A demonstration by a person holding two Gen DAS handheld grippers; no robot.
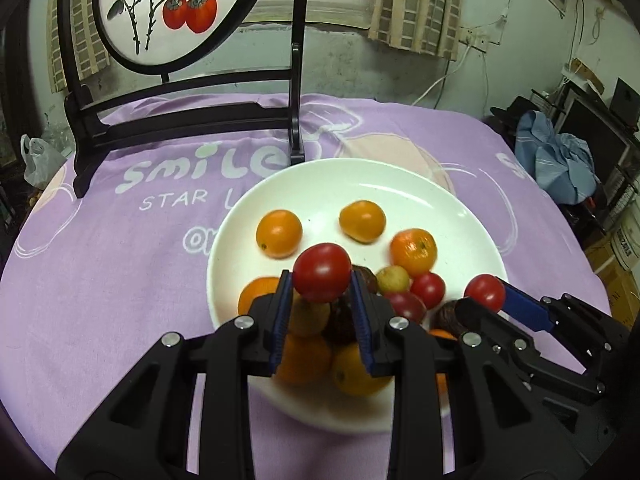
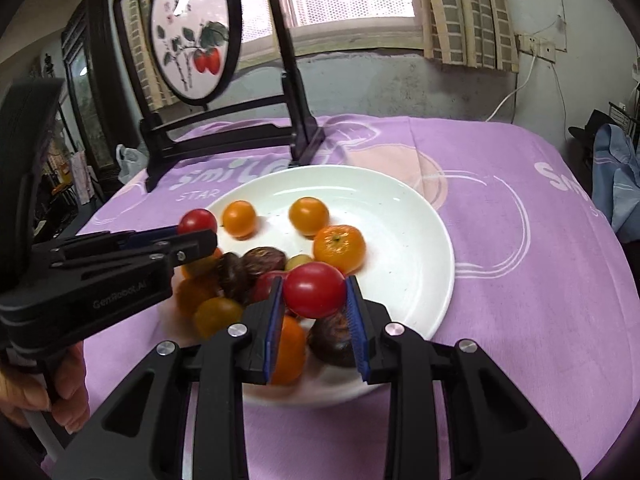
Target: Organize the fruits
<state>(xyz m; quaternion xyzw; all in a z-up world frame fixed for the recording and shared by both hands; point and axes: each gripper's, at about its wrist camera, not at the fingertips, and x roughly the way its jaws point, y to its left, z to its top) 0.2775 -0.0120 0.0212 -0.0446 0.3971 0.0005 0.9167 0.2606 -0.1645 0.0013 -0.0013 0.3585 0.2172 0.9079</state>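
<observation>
- The left tool (image 1: 322,280) is closed around a red cherry tomato (image 1: 322,272), pinched between its blue pads and held above the near half of the white plate (image 1: 400,184).
- The right tool (image 2: 314,292) likewise clamps a second red cherry tomato (image 2: 314,290), held over the plate's near rim.
- In the left wrist view the right tool comes in from the right edge, its tomato just beside the plate's right rim; the two tools sit near each other but apart.
- On the plate, two orange cherry tomatoes (image 1: 279,234) and a mandarin (image 1: 413,251) lie spread toward the far side, with bare white plate beyond them up to the far rim.
- The near side is crowded: dark brown round fruits (image 2: 264,260), a yellow-green fruit (image 1: 393,279), more red and orange pieces piled beneath both tools.
- The plate rests on a surface covered by a purple cloth (image 1: 120,264), with open cloth to the left and right.
- A dark wooden stand with a round painted screen (image 1: 168,4) rises behind the plate, one foot just beside the far rim.
</observation>
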